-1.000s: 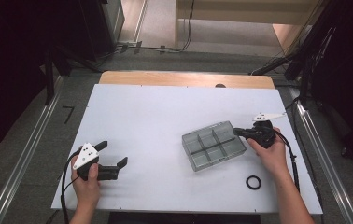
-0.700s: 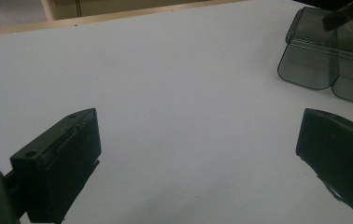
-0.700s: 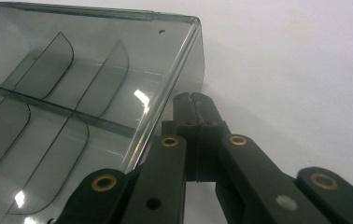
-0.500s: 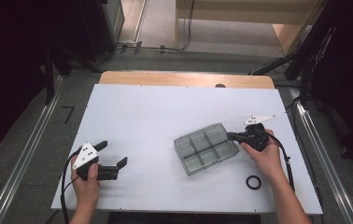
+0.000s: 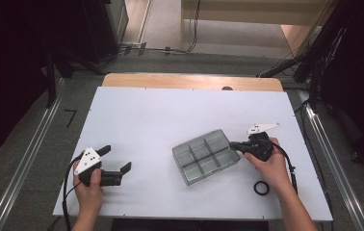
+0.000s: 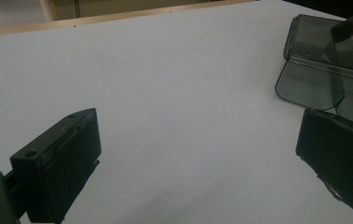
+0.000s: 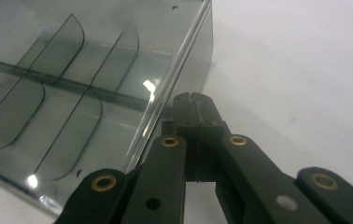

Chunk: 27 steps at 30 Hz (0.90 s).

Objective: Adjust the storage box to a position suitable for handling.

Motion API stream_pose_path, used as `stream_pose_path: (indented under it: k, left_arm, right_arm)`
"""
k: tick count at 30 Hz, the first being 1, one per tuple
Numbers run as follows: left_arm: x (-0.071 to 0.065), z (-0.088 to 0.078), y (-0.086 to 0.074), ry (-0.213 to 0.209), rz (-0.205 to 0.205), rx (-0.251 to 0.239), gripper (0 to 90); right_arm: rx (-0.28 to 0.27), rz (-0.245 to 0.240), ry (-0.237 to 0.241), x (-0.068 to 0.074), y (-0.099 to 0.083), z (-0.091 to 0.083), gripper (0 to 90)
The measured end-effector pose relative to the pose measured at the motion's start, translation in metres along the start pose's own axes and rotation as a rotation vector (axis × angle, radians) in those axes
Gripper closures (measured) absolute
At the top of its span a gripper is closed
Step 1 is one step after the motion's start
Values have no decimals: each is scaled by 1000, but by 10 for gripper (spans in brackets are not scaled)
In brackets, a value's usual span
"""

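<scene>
Nearest the person, a black ring (image 5: 261, 187) lies on the white table (image 5: 146, 120) just beside the right forearm, untouched. A little farther in, the left gripper (image 5: 116, 168) rests on the table at the near left with its jaws spread wide and nothing between them.

To its right, around the table's middle, sits the clear six-compartment organizer tray (image 5: 206, 156), every compartment empty as far as I can see. The right gripper (image 5: 233, 144) has its jaws pressed together, with the tips against the tray's right-hand wall; the right gripper view shows that closed tip (image 7: 191, 100) beside the clear wall rather than pinching it. I judge the work as positioning the tray by nudging, with filling not begun.
</scene>
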<state>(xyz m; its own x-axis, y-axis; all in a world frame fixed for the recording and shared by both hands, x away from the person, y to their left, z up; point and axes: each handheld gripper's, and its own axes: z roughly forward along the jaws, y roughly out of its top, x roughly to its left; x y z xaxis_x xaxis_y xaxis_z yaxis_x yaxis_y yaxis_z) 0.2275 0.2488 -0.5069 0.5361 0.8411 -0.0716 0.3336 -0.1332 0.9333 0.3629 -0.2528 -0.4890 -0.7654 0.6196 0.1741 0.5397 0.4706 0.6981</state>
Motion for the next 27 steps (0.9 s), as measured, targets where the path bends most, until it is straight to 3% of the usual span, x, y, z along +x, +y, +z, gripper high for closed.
stream_pose_path:
  k: [10,27]
  left_arm:
    - [-1,0,1,-12,-4,-5,0]
    - [-7,2,3,-44,-20,-14,0]
  right_arm:
    - [9,-8,19,20,-8,-3,881]
    - [33,-31,54,71,-19,-1,879]
